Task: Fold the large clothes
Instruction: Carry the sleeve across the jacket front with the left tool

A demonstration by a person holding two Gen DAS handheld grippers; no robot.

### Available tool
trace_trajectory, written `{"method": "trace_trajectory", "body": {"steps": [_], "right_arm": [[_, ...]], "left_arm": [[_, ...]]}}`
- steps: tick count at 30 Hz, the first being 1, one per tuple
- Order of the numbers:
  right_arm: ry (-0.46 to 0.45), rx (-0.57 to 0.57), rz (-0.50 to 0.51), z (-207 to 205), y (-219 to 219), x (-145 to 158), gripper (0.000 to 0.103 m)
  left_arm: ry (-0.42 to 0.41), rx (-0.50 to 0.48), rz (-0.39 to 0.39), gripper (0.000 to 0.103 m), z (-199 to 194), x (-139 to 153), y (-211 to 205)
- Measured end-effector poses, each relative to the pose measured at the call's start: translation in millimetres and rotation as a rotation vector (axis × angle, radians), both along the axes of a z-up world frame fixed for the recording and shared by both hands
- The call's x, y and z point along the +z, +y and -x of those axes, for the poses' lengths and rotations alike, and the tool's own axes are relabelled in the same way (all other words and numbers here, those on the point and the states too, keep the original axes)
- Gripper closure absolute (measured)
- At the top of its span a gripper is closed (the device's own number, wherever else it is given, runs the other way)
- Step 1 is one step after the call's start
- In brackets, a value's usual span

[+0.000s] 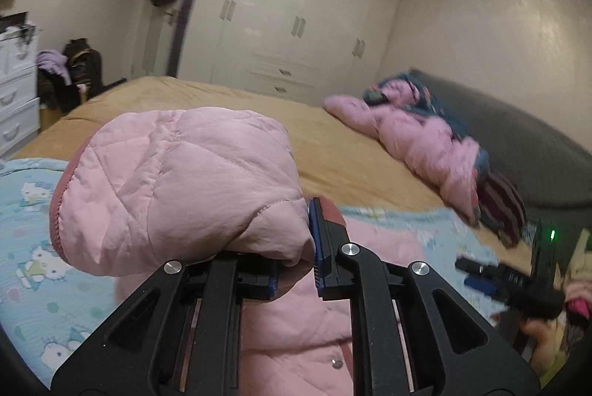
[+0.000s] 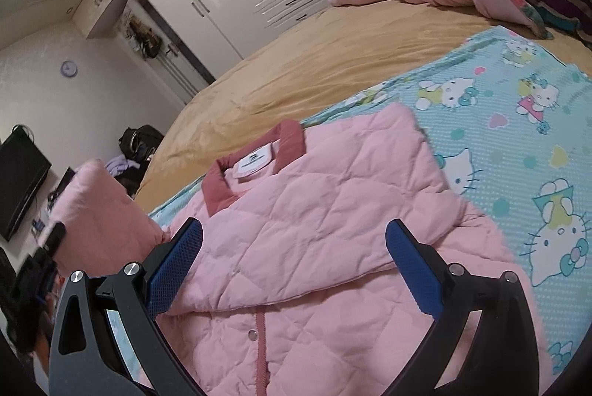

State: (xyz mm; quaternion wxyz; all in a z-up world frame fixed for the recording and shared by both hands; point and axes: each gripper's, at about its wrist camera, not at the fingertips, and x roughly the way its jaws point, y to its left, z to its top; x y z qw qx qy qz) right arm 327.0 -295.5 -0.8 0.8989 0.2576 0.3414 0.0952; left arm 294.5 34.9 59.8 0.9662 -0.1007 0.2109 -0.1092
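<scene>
The puffy pink quilted jacket (image 2: 314,229) lies on the blue cat-print blanket (image 2: 518,144) on the bed. The left claw (image 1: 296,248) is pinched tight on its raised sleeve (image 1: 177,189). Only the right view shows the collar (image 2: 255,166); the right claw (image 2: 296,270) is wide open, holding nothing.

dim, warm indoor light; a ceiling lamp glares off the glossy wardrobe (image 1: 296,15). left view motion-blurred at right; fisheye bends dark edges.
</scene>
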Motion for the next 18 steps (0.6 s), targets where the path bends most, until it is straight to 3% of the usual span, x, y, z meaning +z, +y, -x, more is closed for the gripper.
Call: {"method": "trace_trajectory", "body": {"steps": [9, 18], "right_arm": [[0.005, -0.055, -0.031, 1.0, -25.6, -4.4, 0.004], [0.029, -0.108, -0.071, 0.5, -51.6, -13.7, 0.004]], "left_arm": [[0.119, -0.134, -0.221, 0.096, -19.0, -56.7, -70.8], [0.254, -0.259, -0.513, 0.094, -30.5, -127.5, -125.3]]}}
